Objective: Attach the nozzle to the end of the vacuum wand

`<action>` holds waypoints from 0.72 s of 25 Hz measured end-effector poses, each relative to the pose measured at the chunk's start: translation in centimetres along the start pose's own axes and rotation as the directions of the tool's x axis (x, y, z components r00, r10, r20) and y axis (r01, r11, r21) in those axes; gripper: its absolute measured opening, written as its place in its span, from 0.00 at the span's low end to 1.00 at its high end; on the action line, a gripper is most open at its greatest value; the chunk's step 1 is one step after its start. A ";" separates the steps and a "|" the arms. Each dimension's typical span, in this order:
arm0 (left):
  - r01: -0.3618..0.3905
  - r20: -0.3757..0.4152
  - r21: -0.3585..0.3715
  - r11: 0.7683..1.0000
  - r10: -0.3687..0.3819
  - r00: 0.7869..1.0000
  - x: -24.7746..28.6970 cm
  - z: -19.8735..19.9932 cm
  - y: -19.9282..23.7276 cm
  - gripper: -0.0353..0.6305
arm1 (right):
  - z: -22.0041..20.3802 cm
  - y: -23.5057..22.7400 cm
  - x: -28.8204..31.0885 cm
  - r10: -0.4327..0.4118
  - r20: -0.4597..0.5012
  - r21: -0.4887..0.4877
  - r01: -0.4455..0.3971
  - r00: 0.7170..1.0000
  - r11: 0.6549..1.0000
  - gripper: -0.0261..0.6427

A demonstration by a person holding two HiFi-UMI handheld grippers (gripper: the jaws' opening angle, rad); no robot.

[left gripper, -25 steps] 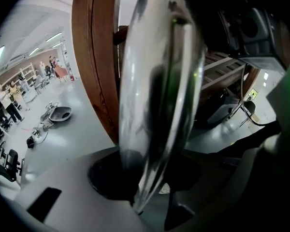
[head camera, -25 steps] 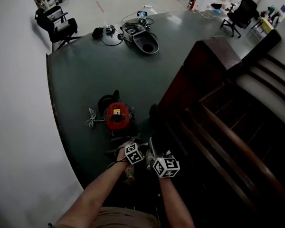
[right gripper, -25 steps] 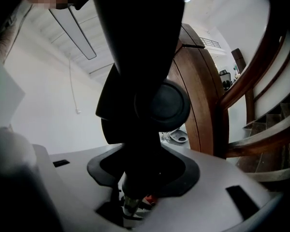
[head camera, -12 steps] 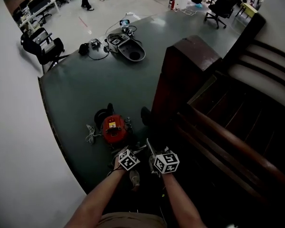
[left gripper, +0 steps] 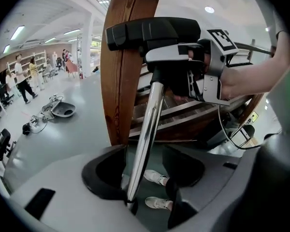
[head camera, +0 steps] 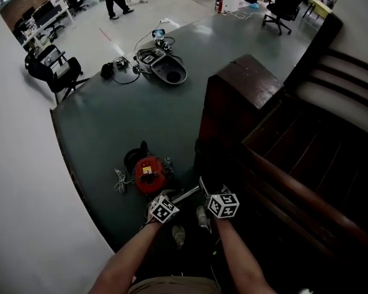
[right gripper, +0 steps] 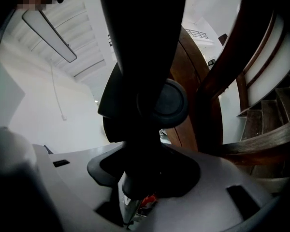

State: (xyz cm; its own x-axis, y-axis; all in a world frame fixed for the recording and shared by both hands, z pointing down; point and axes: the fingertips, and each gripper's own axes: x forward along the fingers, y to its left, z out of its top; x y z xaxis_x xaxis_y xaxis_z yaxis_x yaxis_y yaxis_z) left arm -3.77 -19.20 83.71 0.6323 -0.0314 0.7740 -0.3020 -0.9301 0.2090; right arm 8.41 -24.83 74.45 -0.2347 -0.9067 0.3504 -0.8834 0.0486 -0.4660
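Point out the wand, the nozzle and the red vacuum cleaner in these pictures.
wand (left gripper: 147,124): left gripper view, middle of its chrome tube.
nozzle (left gripper: 145,33): left gripper view, its wide black head.
vacuum cleaner (head camera: 150,173): head view, its red body.

Red vacuum (head camera: 150,174) on grey floor (head camera: 110,121)

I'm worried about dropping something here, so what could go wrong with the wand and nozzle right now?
1. The fingers of the left gripper have just been opening and stand apart round the wand, so only the right gripper, shut on the nozzle, holds anything; if the joint isn't fully seated, the wand could slide off.
2. The wooden post stands close behind the nozzle; a swing might strike it.
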 end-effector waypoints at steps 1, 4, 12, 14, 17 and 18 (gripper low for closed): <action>0.008 -0.002 -0.016 1.000 -0.008 1.000 0.0 0.1 0.0 0.39 | 0.1 -0.4 0.3 -0.003 -0.003 0.004 0.003 1.000 1.000 0.31; 0.035 -0.003 -0.065 0.997 -0.035 0.999 0.2 0.0 0.1 0.39 | 0.2 -1.4 1.0 -0.006 -0.012 0.013 0.006 1.000 1.000 0.31; 0.024 0.031 -0.112 0.993 -0.020 0.999 -1.0 1.1 0.8 0.39 | 0.0 -3.5 1.9 -0.028 -0.034 0.007 0.028 0.999 1.000 0.31; 0.022 0.042 -0.114 0.993 -0.017 0.999 -1.6 1.3 0.9 0.39 | -0.3 -3.9 1.8 -0.052 -0.047 0.000 0.052 0.997 0.999 0.31; 0.017 0.062 -0.120 0.993 -0.009 0.998 -2.7 1.5 0.7 0.39 | -0.8 -3.9 1.4 -0.083 -0.052 -0.013 0.083 0.995 0.996 0.39; 0.014 0.069 -0.122 0.992 -0.006 0.998 -3.1 1.5 0.7 0.39 | -0.9 -3.9 1.2 -0.095 -0.049 -0.017 0.094 0.994 0.995 0.41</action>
State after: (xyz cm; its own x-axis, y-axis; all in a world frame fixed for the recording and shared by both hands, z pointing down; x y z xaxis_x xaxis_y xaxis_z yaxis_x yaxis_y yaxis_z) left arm -4.85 -20.30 80.59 0.6816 -0.0508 0.7300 -0.3774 -0.8791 0.2912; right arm 11.25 -25.76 77.40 -0.1696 -0.8855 0.4326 -0.9084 -0.0298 -0.4171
